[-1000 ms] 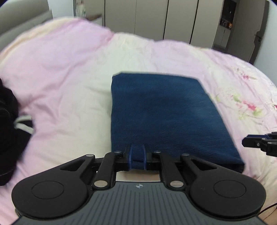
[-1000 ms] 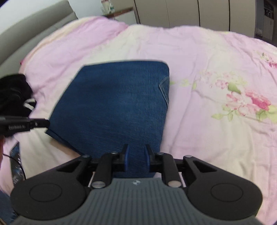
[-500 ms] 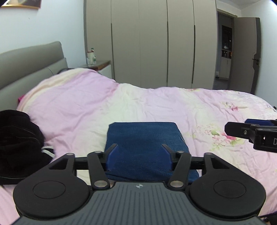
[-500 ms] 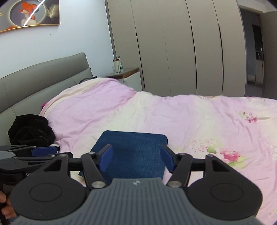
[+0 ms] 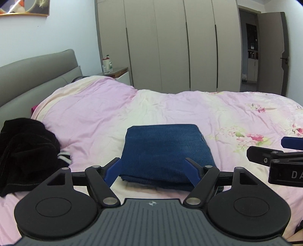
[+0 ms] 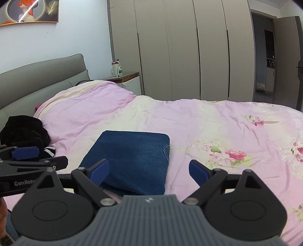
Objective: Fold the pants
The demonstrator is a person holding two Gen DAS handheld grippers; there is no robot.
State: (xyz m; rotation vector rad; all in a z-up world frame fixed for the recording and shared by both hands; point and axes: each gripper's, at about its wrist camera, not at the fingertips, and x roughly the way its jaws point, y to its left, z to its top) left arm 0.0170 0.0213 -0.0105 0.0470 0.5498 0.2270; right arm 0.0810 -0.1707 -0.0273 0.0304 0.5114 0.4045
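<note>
Pants (image 5: 166, 153) are lying folded into a neat dark-blue denim rectangle on the bed, just beyond my fingertips, and in the right wrist view a stitched pocket edge is showing along their right side. I am holding my left gripper (image 5: 154, 171) over the near edge of the stack with its jaws spread wide; they have just been opening, and nothing is pressing between the blue pads, which are standing clear of the cloth on either side. My right gripper (image 6: 149, 170) is likewise released, its jaws having just been opening too, hanging apart above the near right corner of the denim without gripping it. Each tool is peeking into the other's view from the side. The fold is resting on a pink and cream quilt (image 6: 217, 121) printed with pink flowers (image 6: 233, 154) toward the right. To the left, well apart from the denim, a heap of black clothing (image 5: 24, 153) is sitting crumpled. Farther back a grey padded headboard (image 6: 47, 75) is running along the left, with a nightstand (image 6: 126, 79) carrying small bottles beside it. Behind the bed a wall of tall beige wardrobe doors (image 5: 170, 45) is standing, a dark doorway (image 6: 269, 53) is opening at the right, and a framed picture (image 6: 30, 11) is hanging on the pale blue wall.
</note>
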